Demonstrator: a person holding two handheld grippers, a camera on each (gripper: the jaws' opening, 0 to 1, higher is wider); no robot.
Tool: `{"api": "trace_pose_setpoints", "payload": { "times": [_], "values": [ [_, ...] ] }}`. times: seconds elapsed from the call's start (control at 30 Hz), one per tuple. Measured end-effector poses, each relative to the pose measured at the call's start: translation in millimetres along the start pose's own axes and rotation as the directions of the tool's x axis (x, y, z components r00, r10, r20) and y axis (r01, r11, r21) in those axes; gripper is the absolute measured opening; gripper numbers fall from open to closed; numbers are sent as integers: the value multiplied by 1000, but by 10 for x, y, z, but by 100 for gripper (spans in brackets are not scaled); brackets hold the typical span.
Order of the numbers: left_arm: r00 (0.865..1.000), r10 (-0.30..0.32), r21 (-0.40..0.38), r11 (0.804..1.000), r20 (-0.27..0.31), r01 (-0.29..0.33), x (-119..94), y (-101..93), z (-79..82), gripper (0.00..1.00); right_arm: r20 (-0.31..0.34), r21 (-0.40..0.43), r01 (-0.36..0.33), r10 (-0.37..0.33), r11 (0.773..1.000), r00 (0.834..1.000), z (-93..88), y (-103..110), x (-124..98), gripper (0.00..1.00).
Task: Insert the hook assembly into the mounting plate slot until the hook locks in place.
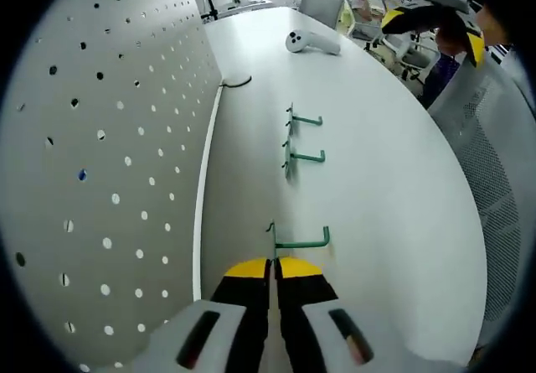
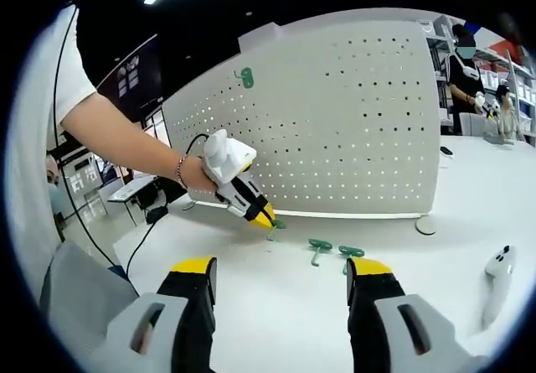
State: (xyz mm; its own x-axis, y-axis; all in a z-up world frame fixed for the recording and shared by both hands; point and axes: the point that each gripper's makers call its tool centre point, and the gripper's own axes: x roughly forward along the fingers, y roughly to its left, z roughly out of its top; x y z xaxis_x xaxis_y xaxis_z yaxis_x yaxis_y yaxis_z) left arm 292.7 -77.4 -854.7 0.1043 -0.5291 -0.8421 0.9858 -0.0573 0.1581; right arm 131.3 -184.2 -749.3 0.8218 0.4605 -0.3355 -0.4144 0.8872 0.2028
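Heads up, your left gripper (image 1: 274, 266) is pressed together right at the near green hook (image 1: 300, 240) without really pinching it, so it'll likely skid across the table (image 1: 394, 189) away from the pegboard (image 1: 109, 138), while your right gripper (image 2: 279, 277) hangs spread and empty.

No text, label, brand, number or sign can be read in either view; the white pegboard (image 2: 335, 113) bears only rows of holes; the dark wall panel (image 2: 130, 75) up and left of the pegboard carries pale marks too small and blurred to make out.
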Motion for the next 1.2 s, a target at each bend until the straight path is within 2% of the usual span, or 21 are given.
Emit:
{"api": "trace_pose_setpoints", "payload": {
  "times": [0.17, 0.3, 0.53, 0.9, 1.17, 1.2],
  "values": [
    [999, 10, -19, 1000, 39, -9, -84, 34, 81, 2, 1, 1, 1, -1, 1000, 1000, 1, -4, 1, 61],
    [996, 40, -40, 999, 78, -37, -173, 90, 149, 2, 5, 3, 0, 0, 1000, 1000, 8, -2, -4, 61],
    [990, 81, -58, 996, 112, -74, -305, 133, 210, 2, 6, 5, -1, 1, 1000, 1000, 6, -5, -8, 61],
    [971, 142, -85, 988, 192, -128, -547, 186, 375, 2, 8, 1, -1, 1, 1000, 1000, 18, 2, -9, 61],
    [950, 191, -128, 978, 246, -163, -714, 200, 476, 2, 13, 5, -1, 1, 1000, 1000, 25, 0, -14, 61],
    [944, 200, -133, 976, 261, -170, -744, 203, 496, 2, 14, 6, -1, 0, 1000, 1000, 25, -3, -14, 61]
  ]
}}
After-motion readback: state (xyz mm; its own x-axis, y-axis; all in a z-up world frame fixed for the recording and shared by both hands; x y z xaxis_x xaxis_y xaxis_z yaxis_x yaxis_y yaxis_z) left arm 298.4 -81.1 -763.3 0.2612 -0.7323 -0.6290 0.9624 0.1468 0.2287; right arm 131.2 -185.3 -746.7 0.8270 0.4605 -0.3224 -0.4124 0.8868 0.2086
